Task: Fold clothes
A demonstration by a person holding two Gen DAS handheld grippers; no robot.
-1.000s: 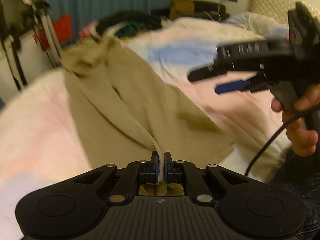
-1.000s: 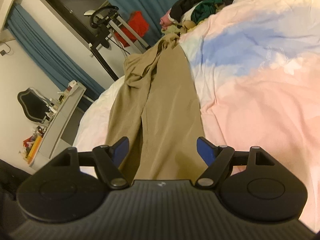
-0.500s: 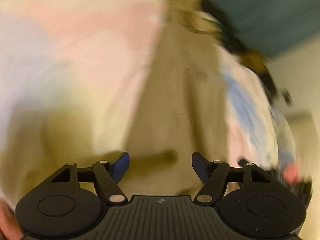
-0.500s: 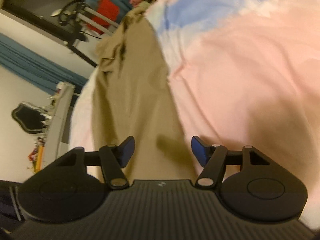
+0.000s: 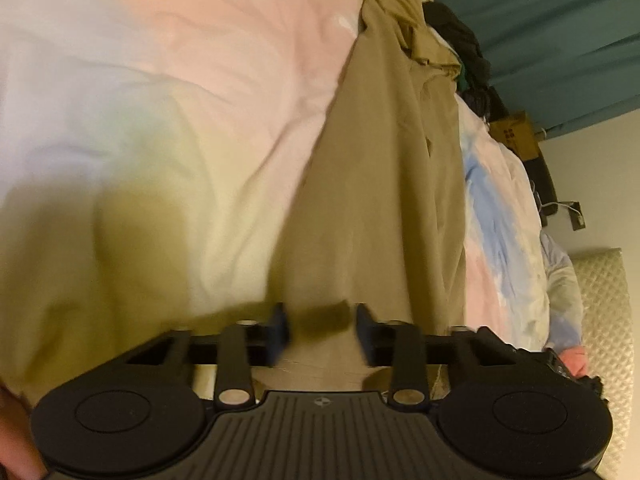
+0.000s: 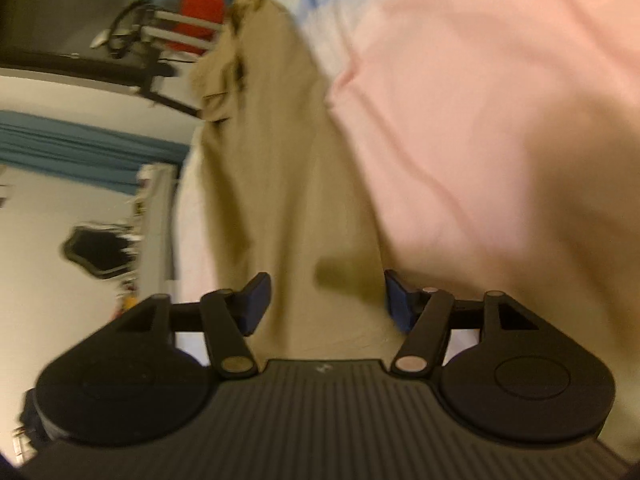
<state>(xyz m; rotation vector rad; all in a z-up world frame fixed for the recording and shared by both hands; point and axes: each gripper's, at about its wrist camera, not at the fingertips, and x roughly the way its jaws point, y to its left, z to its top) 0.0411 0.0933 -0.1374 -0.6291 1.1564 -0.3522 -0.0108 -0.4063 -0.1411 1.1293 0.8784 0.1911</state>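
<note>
here the khaki trousers stretch lengthwise away from our left gripper and right gripper, both agape, empty, at the near end.

One long khaki fabric garment lies lengthwise mid-frame. One pastel pink-and-blue bed cover spreads beneath it. One heap of dark clothes sits upper right. Two black grippers, each with two blue-padded fingers.

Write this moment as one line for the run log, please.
left gripper: open, over near end of khaki trousers | right gripper: open, over same end | trousers: lying lengthwise on pastel duvet
</note>
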